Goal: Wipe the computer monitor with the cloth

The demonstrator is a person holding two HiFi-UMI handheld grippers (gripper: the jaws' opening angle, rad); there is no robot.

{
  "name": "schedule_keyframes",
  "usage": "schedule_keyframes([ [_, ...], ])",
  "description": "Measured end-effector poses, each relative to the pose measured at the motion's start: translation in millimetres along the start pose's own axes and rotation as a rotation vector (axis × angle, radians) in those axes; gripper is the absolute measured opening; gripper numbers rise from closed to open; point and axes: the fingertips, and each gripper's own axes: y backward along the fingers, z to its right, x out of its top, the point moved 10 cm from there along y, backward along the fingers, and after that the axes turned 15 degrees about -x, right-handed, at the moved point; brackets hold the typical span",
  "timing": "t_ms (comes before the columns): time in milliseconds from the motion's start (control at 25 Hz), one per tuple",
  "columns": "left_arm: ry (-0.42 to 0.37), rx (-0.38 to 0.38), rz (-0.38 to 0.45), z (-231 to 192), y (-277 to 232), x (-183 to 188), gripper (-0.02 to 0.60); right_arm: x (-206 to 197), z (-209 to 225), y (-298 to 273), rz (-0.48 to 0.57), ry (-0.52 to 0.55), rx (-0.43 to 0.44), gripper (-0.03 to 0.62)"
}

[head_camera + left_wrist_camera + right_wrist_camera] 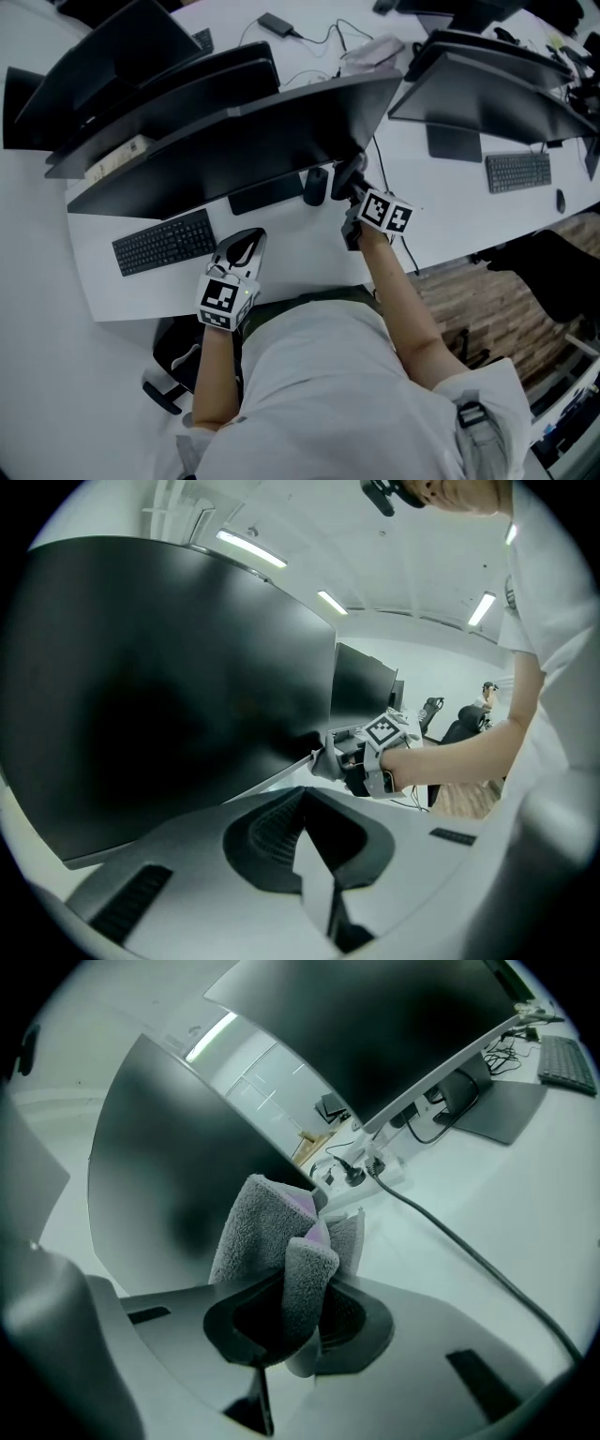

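Observation:
The wide dark monitor (234,150) stands on the white desk (281,281); its black screen fills the left gripper view (169,686) and shows in the right gripper view (187,1166). My right gripper (345,183) (291,1288) is shut on a folded grey cloth (272,1232) with a lilac inner side. It holds the cloth at the screen's lower right corner, as the left gripper view also shows (323,761). My left gripper (246,242) (305,803) hovers low over the desk in front of the monitor, shut with nothing in it.
A black keyboard (165,242) lies left of my left gripper. The monitor's stand base (265,194) and a small dark object (316,185) sit under the screen. A cable (450,1237) runs across the desk from a power strip (361,1171). Another monitor (487,89) and keyboard (517,172) are at the right.

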Motion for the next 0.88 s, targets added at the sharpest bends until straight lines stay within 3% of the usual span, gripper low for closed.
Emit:
schedule_keyframes([
  [880, 0.023, 0.066, 0.033, -15.5, 93.4, -36.7, 0.002, -62.2, -74.9, -12.5, -0.014, -0.008, 0.067, 0.074],
])
